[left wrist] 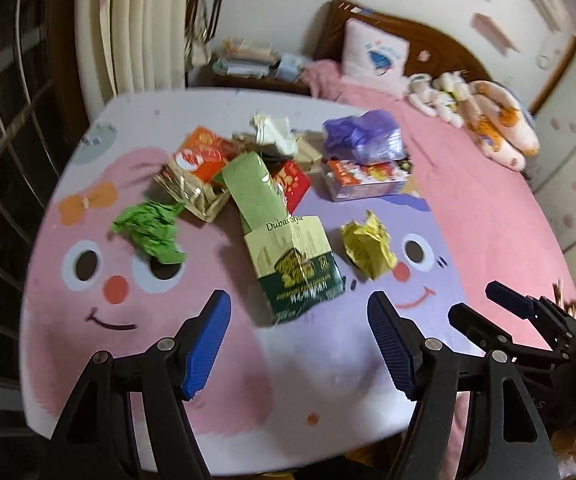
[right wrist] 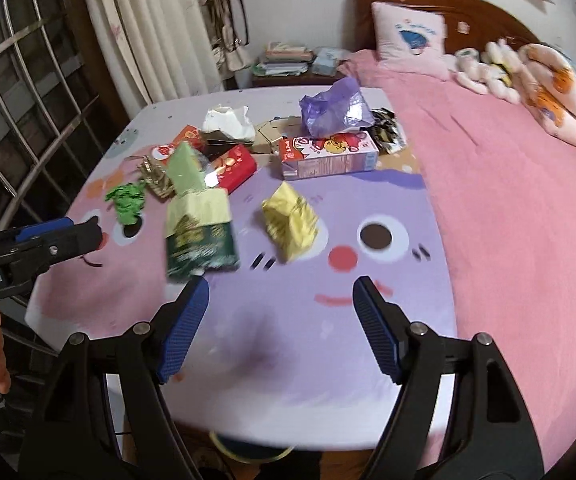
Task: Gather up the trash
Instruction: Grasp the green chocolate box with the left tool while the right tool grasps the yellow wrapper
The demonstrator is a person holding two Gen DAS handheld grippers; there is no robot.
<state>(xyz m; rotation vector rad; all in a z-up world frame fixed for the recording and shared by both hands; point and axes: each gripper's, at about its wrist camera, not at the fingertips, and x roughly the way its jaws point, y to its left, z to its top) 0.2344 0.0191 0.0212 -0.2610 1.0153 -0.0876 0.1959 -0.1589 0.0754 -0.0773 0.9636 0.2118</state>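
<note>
The step in hand seemed to be the approach: no trash was picked yet. The left gripper (left wrist: 298,344) and the right gripper (right wrist: 282,330) both hung above the near edge of the worktop with a pink and purple cartoon-face cover (right wrist: 328,352), pointing steeply down, each with jaws spread wide and nothing between them. The trash lay ahead in the middle: a green and cream torn carton (left wrist: 296,268) nearest, a crumpled yellow paper ball (right wrist: 290,226) to its right, a crumpled green paper ball (left wrist: 150,232) to its left, more boxes behind. The next move probably called for choosing one piece, lowering over it and closing on it.
</note>
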